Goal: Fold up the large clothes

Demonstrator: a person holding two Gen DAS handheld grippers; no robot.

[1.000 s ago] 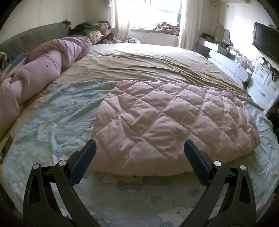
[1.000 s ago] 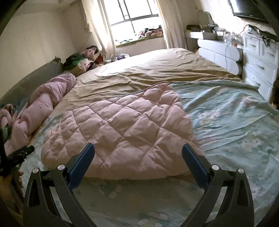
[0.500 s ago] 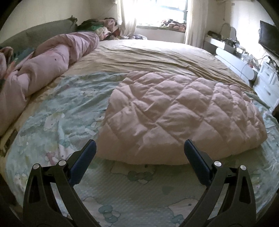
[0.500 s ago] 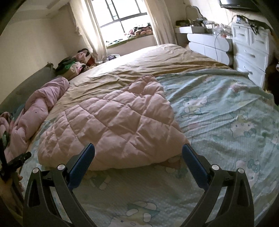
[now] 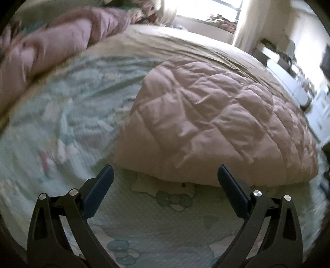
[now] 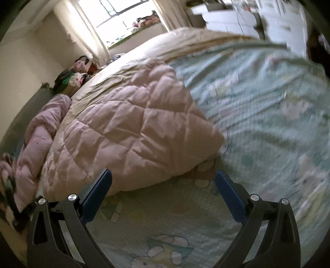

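Quilted pink jacket [image 5: 216, 123] lies folded into a compact, puffy bundle on the bed, resting on the pale green cartoon-print sheet [image 5: 165, 222]. Its near edge sits on the sheet just ahead of both claws; its far edge meets the tan bedspread [image 5: 185, 45] that covers the rest of the mattress toward the window [image 6: 115, 12].

Left claw [image 5: 165, 175]: held low over the sheet, pointing forward at the left portion of the bundle's near edge. Both blue-padded fingers [image 5: 99, 191] are spread wide apart with only bare sheet between them. Nothing is gripped. The fingertips stand close to the bundle but whether the right one touches it cannot be told.

Right claw [image 6: 163, 179]: also low over the sheet, tilted, aimed at the near right corner of the jacket [image 6: 132, 134]. Its fingers [image 6: 229, 195] are likewise fully parted and empty. The left finger overlaps the bundle's edge in the picture; contact cannot be confirmed.

A crumpled pink duvet [image 5: 53, 41] lies along the left side of the bed, well apart from the jacket. A heap of mixed clothing [image 6: 76, 76] sits at the far corner below the curtain [image 6: 90, 39]. White furniture [image 6: 233, 18] stands along the right wall.

Both views are blurred toward their outer edges, so fine detail there is unreadable.
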